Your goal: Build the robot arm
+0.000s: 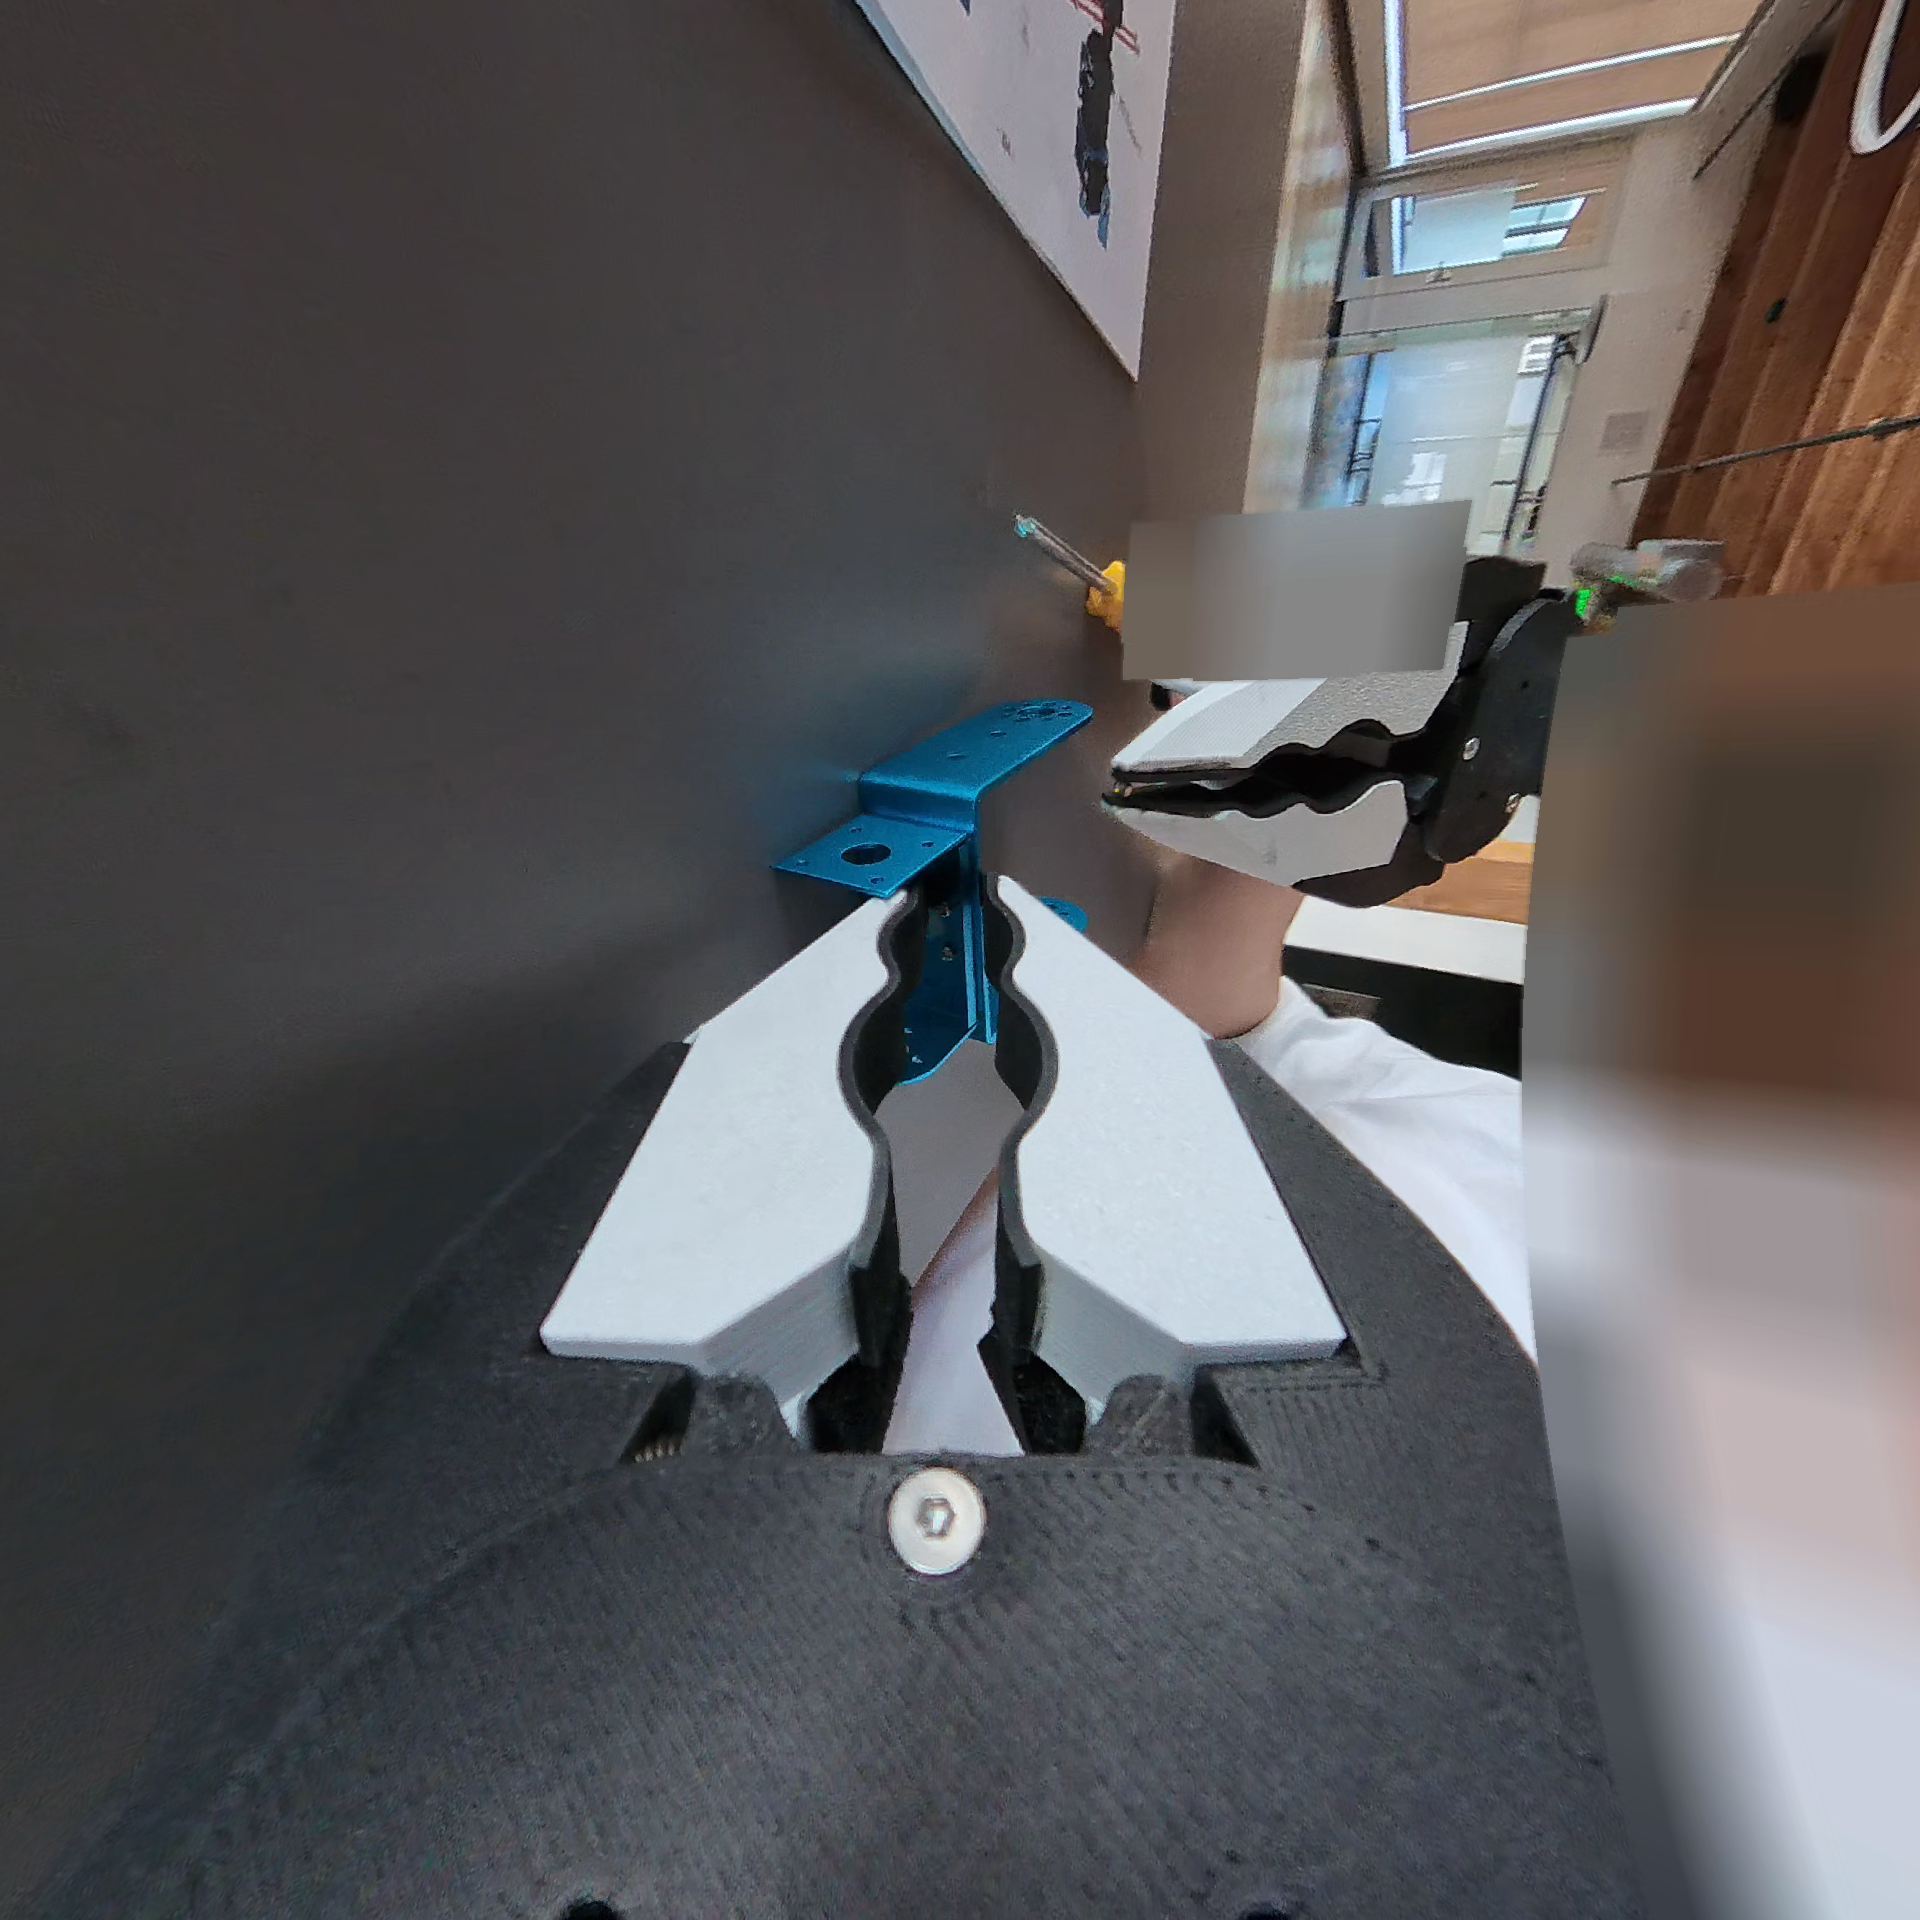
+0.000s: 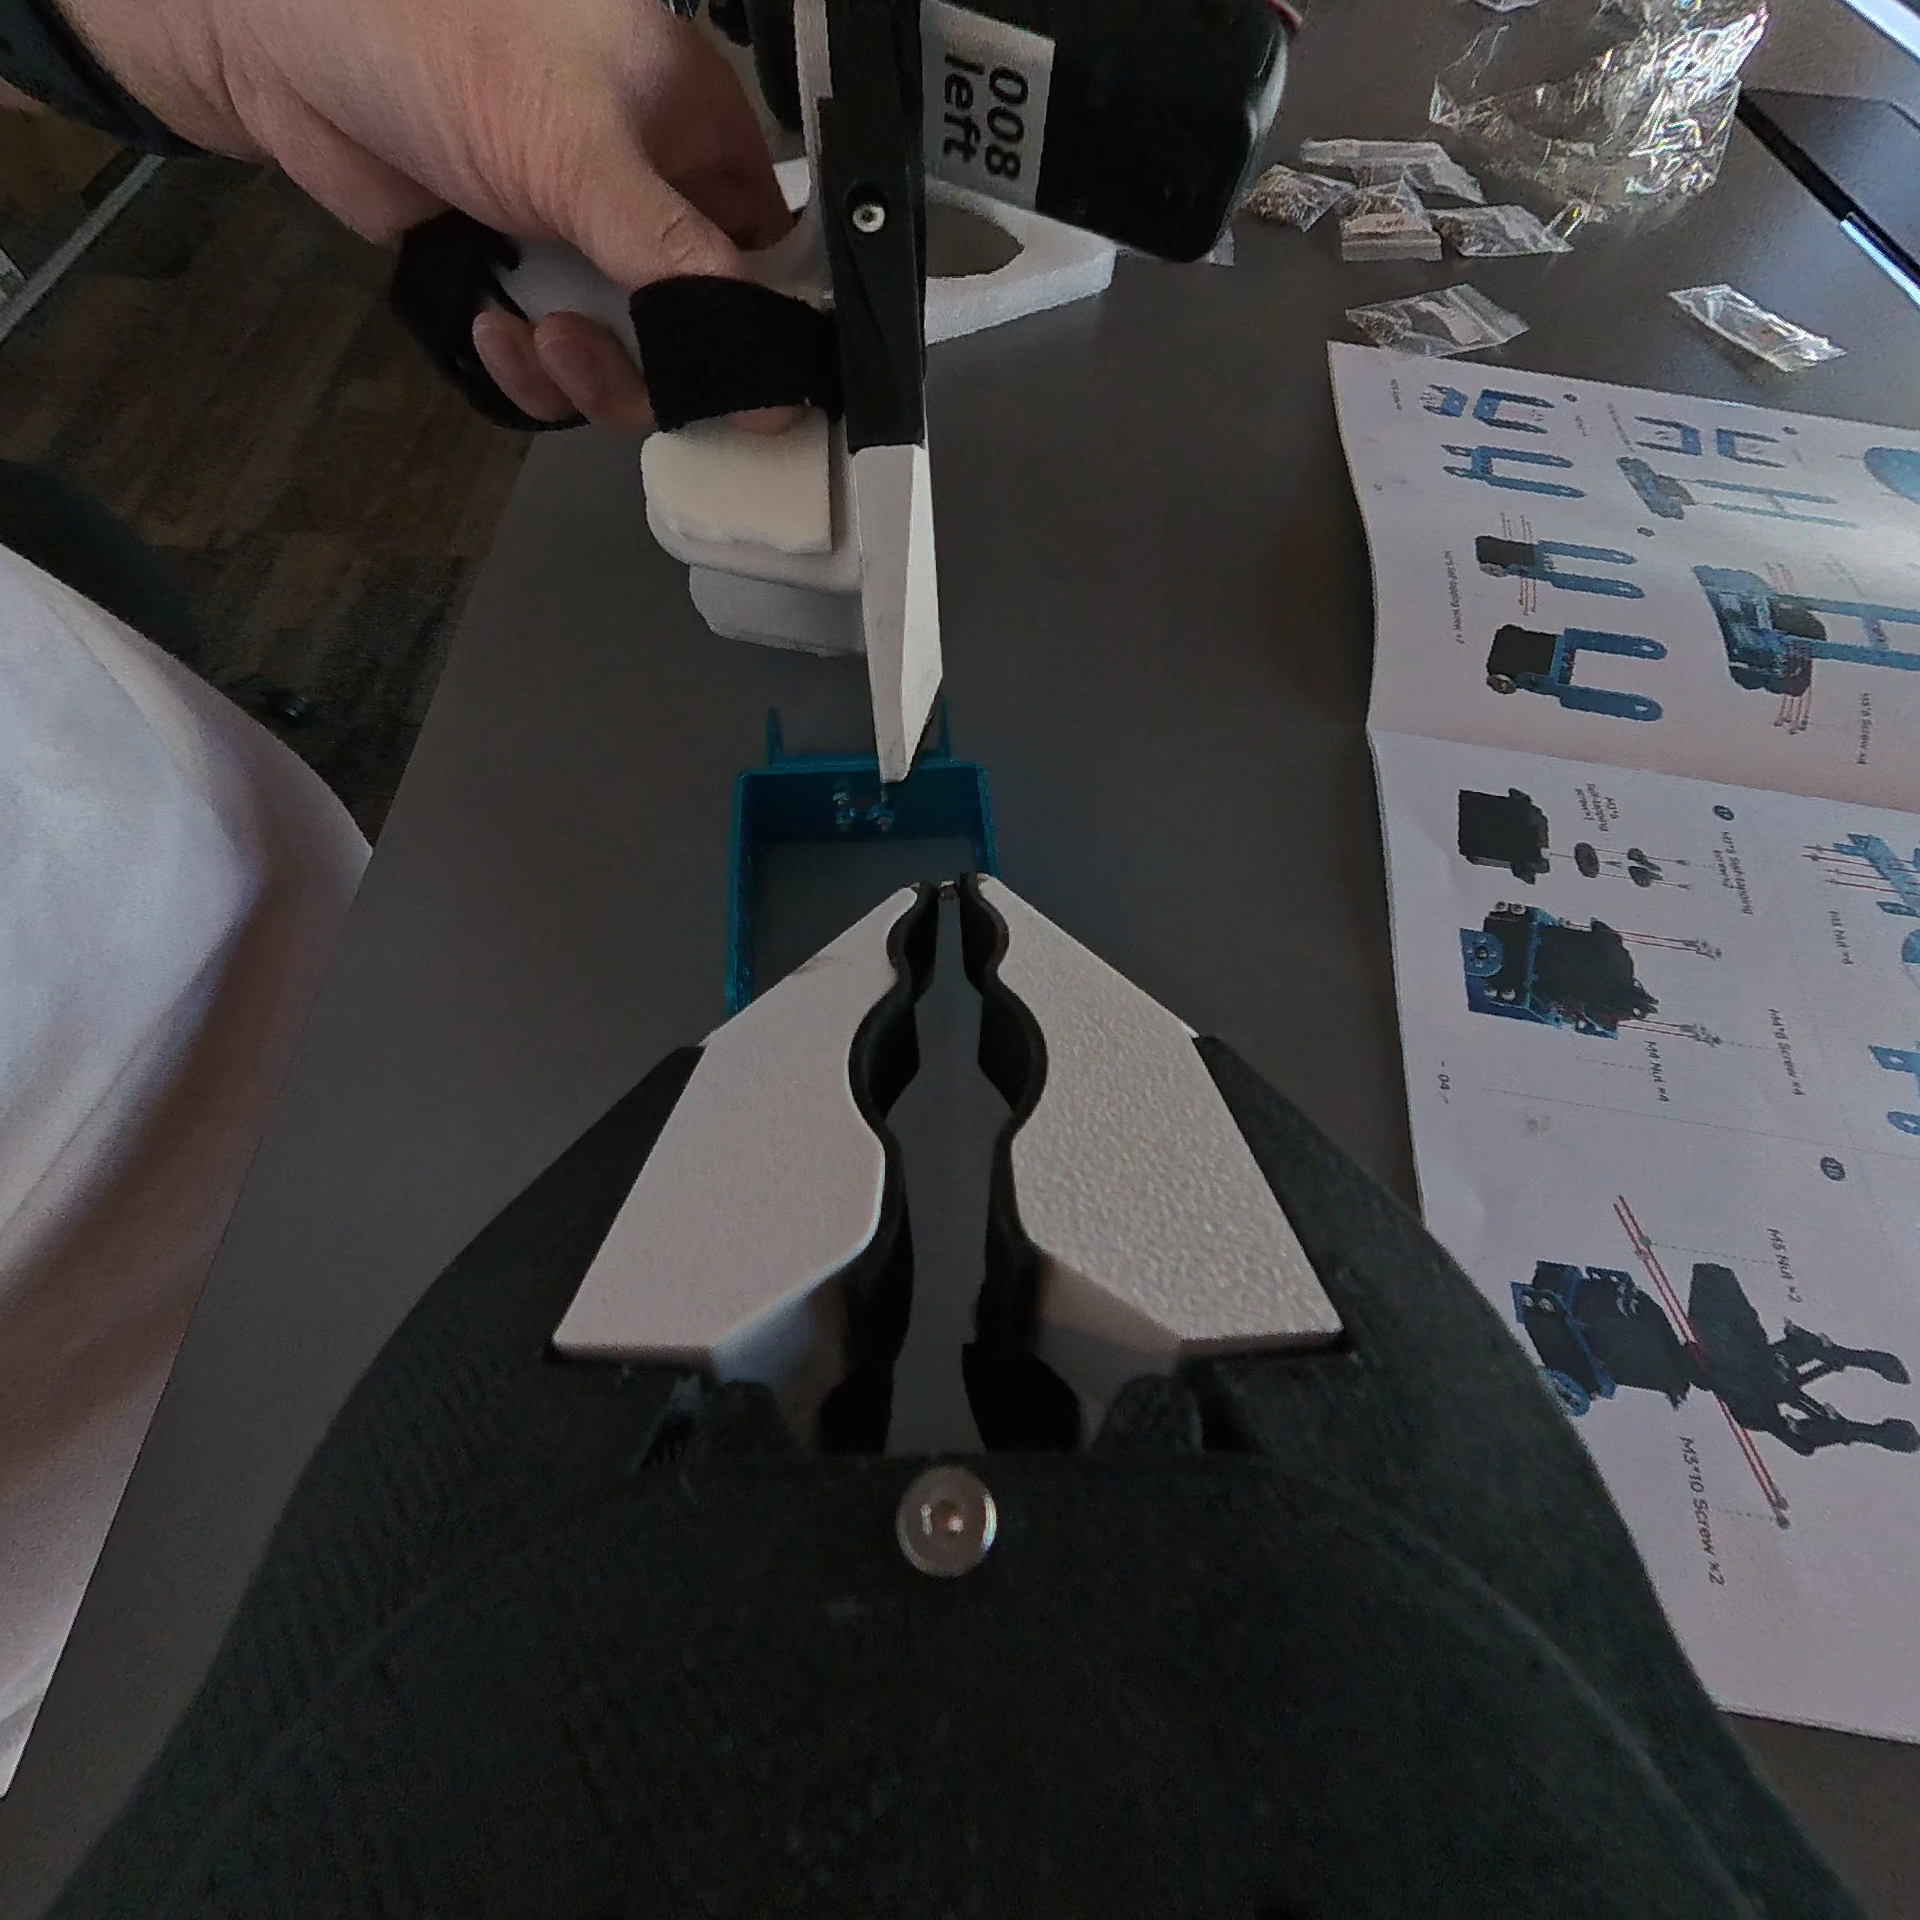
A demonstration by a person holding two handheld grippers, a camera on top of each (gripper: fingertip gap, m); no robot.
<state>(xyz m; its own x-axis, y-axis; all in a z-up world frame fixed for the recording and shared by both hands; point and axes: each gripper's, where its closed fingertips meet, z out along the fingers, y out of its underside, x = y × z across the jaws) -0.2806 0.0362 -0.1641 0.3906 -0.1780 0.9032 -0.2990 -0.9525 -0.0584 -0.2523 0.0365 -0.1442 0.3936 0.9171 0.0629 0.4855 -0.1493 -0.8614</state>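
Your left gripper [image 1: 951,904] has two pale grey plastic fingers [image 1: 748,1153] with wavy black inner pads, set in a black ribbed printed body with one silver hex screw [image 1: 935,1519] in the middle. Your right gripper [image 2: 943,896] has the same form: grey textured fingers [image 2: 1122,1132], black wavy pads, a black body and a silver screw [image 2: 948,1550]. Your left hand [image 2: 488,156] wears black fabric straps [image 2: 727,348] around the fingers, and on the far body there is a white label [image 2: 987,104]. You wear a white sleeve [image 1: 1382,1101].
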